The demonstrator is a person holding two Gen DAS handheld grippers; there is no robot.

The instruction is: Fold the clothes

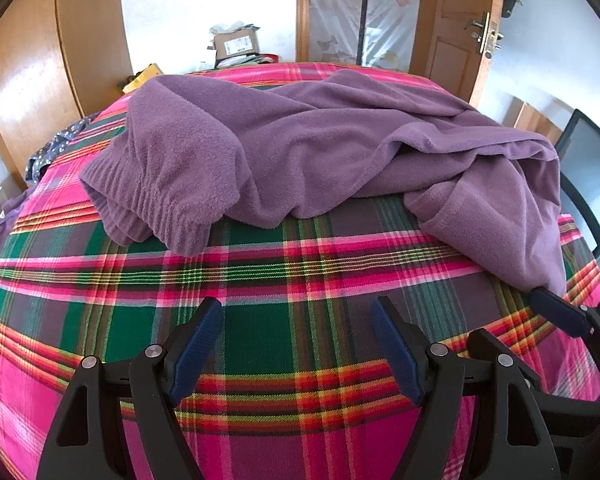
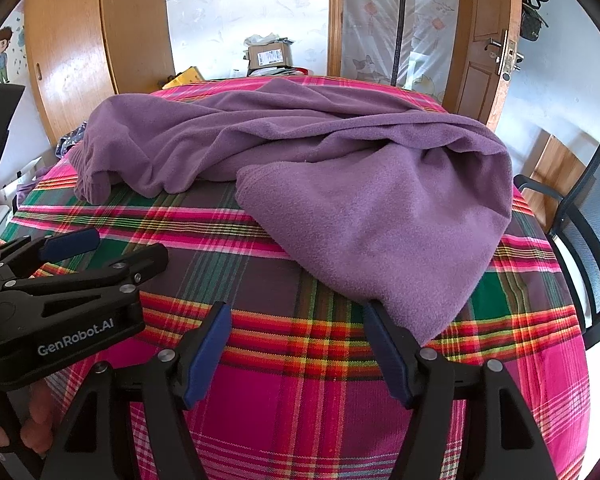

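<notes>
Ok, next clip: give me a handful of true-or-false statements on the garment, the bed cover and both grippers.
1. The purple fleece garment lies crumpled on the plaid bed cover. True.
2. The left gripper is clamped on a ribbed cuff. False: its jaws stand open over bare cover; the ribbed cuff lies ahead, untouched.
3. The right gripper is open. True.
4. The garment is neatly folded. False: it is bunched and wrinkled.
5. A cardboard box sits beyond the bed. True.

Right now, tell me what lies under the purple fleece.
The fleece lies crumpled on a plaid cover, which shows all round it. Whatever sits beneath its folds is hidden.
</notes>
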